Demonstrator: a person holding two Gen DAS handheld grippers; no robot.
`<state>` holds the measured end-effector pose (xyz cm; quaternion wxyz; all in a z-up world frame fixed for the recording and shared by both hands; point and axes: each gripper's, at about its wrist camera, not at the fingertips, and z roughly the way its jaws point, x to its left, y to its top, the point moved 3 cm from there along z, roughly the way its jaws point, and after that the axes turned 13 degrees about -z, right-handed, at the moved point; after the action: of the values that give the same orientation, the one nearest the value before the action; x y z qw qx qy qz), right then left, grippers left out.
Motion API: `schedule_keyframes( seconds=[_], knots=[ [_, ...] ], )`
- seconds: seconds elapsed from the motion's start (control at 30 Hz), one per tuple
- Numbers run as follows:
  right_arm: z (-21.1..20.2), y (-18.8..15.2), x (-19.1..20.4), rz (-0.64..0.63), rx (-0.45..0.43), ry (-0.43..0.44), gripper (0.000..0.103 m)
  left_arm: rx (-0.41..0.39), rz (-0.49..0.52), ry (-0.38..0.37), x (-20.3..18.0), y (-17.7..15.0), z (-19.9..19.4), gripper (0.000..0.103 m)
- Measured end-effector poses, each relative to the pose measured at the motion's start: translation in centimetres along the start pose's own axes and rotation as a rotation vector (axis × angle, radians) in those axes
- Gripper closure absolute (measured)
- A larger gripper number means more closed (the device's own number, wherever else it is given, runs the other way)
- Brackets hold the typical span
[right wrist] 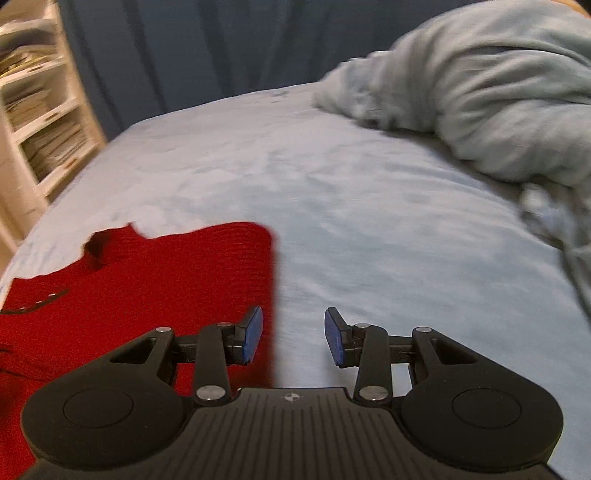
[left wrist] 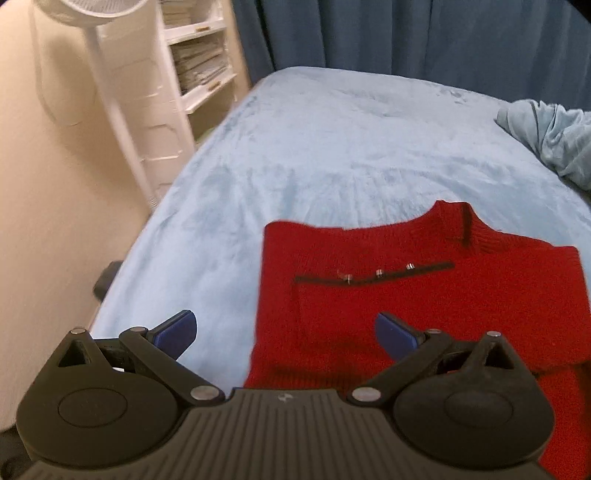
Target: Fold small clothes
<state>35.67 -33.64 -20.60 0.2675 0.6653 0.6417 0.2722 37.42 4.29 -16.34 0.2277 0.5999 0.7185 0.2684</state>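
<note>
A small red knit sweater lies flat on the light blue bed, collar at the far side, with a dark strip with three metal snaps across its chest. My left gripper is open and empty, hovering over the sweater's left edge, one blue pad over the bed, the other over the knit. In the right wrist view the sweater fills the lower left. My right gripper is open and empty, straddling the sweater's right edge above the bed.
A crumpled light blue blanket is heaped at the bed's far right, also in the left wrist view. A white standing fan and white shelves stand left of the bed. Dark blue curtains hang behind.
</note>
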Motion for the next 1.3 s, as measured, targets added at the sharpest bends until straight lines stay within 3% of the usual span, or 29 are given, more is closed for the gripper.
schedule_keyframes(
  seconds=[0.07, 0.13, 0.17, 0.2, 0.27, 0.37, 0.43, 0.5, 0.57, 0.67, 0.7, 0.73, 0.77, 0.8, 0.9, 0.97, 1.03, 1.13, 1.17, 1.3],
  knots=[
    [2.1, -0.3, 2.0, -0.073, 0.067, 0.024, 0.066, 0.008, 0.053, 0.044, -0.5, -0.4, 3.2, 0.0],
    [4.4, -1.4, 3.1, -0.194, 0.138, -0.071, 0.063, 0.062, 0.129, 0.128, -0.4, -1.7, 6.8, 0.0],
    [5.1, -1.9, 3.1, -0.221, 0.138, -0.095, 0.056, 0.07, 0.15, 0.123, -0.2, -2.3, 8.0, 0.0],
    [5.2, -1.9, 2.6, -0.194, 0.13, -0.104, 0.048, 0.041, 0.138, 0.097, 0.2, -2.5, 8.1, 0.0],
    [5.0, -1.7, 1.5, -0.096, 0.146, -0.071, 0.048, 0.041, 0.107, 0.078, 0.8, -2.5, 7.9, 0.0],
    [4.3, -0.7, -0.6, 0.061, 0.112, 0.049, 0.05, 0.031, 0.102, 0.034, 1.5, -1.7, 6.9, 0.0],
    [4.5, 0.2, -2.3, 0.157, 0.077, 0.109, 0.045, -0.004, 0.07, -0.003, 2.0, -0.6, 6.2, 0.0],
    [5.7, 0.8, -4.2, 0.252, 0.076, 0.117, 0.039, -0.019, -0.009, -0.038, 3.2, 0.9, 6.2, 0.0],
    [7.6, 0.7, -5.6, 0.342, 0.107, 0.16, 0.037, 0.008, -0.099, -0.056, 4.2, 2.1, 7.2, 0.0],
    [10.3, 0.7, -6.3, 0.465, 0.137, 0.281, 0.035, 0.08, -0.12, -0.053, 4.2, 3.2, 9.5, 0.0],
    [10.6, 1.0, -6.2, 0.469, 0.119, 0.305, 0.04, 0.093, -0.112, -0.054, 4.0, 3.2, 10.1, 0.0],
    [10.7, 1.3, -5.8, 0.464, 0.104, 0.34, 0.053, 0.102, -0.112, -0.053, 3.7, 3.2, 10.6, 0.0],
    [10.6, 1.6, -5.4, 0.453, 0.098, 0.353, 0.081, 0.107, -0.118, -0.048, 3.5, 3.2, 10.9, 0.0],
    [10.1, 1.8, -5.0, 0.416, 0.08, 0.335, 0.087, 0.11, -0.127, -0.028, 3.4, 3.1, 11.1, 0.0],
    [6.8, 2.4, -3.7, 0.203, -0.009, 0.179, 0.089, 0.096, -0.125, 0.011, 2.8, 2.6, 11.5, 0.0],
    [6.6, 1.6, -4.6, 0.203, -0.017, 0.076, 0.089, 0.083, -0.095, 0.03, 2.5, 2.2, 11.6, 0.0],
    [8.4, 0.4, -5.0, 0.245, 0.037, 0.09, 0.088, 0.075, -0.071, 0.043, 2.4, 1.9, 11.7, 0.0],
    [8.6, 0.3, -5.1, 0.274, 0.032, 0.074, 0.071, 0.082, -0.061, 0.045, 2.5, 1.7, 11.1, 0.0],
    [8.0, 0.2, -5.3, 0.302, 0.04, 0.054, 0.058, 0.083, -0.046, 0.048, 2.6, 1.6, 10.5, 0.0],
    [2.4, -1.2, -5.6, 0.349, 0.009, 0.027, 0.055, 0.049, 0.008, 0.05, 3.6, 0.2, 6.4, 0.0]
  ],
)
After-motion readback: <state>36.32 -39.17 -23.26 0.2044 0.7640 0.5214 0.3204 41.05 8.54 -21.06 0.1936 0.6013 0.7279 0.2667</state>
